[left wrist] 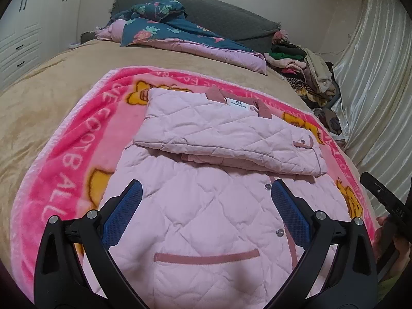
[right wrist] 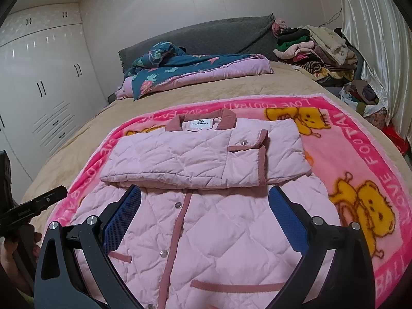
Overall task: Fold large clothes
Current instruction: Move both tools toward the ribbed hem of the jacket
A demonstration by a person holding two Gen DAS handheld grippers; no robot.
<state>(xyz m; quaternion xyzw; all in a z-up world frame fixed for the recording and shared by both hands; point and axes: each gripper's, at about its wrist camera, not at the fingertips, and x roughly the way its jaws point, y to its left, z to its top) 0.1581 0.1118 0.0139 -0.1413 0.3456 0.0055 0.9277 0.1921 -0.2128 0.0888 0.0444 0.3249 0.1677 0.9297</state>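
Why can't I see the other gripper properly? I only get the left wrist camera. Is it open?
Observer: Yes. The right gripper is open, its fingers spread over the pink quilted jacket, holding nothing.
Operator: Does the jacket have just one pocket?
Observer: Two. A second pocket trim lies across the snap placket from the first pocket trim.
Operator: Anything near the curtain?
Observer: A red item lies low beside the curtain.

jacket hem cut off, label unreadable
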